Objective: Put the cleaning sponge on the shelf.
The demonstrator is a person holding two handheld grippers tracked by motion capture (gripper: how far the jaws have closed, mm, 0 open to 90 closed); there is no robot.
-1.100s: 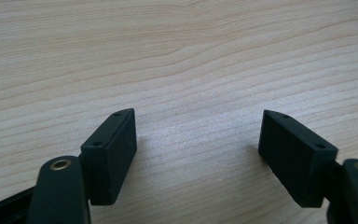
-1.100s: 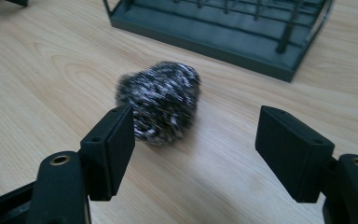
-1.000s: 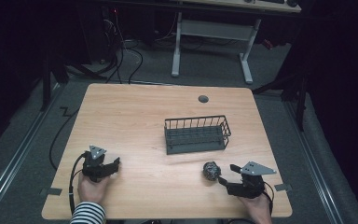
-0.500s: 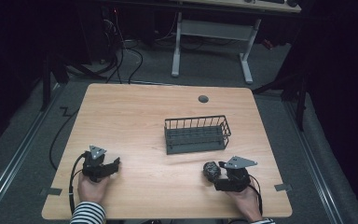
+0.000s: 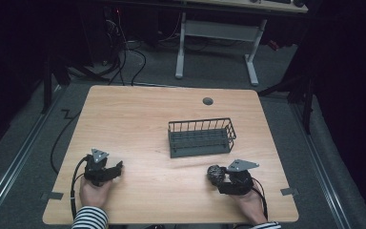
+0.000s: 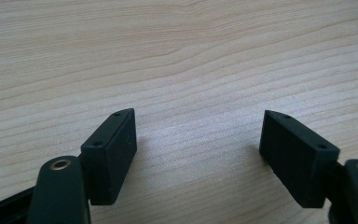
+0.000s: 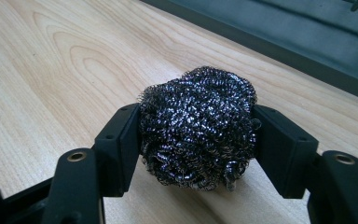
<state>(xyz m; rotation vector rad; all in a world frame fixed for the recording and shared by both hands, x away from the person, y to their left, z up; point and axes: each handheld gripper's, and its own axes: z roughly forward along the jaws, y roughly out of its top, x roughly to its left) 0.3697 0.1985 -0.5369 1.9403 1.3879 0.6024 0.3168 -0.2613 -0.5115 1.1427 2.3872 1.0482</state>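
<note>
A wooden table (image 5: 138,114) bears a wire basket (image 5: 200,138) and steel scourer (image 5: 215,173).

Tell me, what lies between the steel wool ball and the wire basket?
Bare wood; the high view shows the steel wool ball and wire basket apart on the table.

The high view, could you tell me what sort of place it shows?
Probably a lab or recording workspace: a bare wooden table on grey carpet, loose cables on the floor behind, and a second desk frame in the dark background.

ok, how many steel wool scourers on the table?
1. The steel wool scourer sits at the table's near right, pressed between the right gripper's fingers, in front of the wire basket. The basket looks empty, though its floor is dark.
</note>
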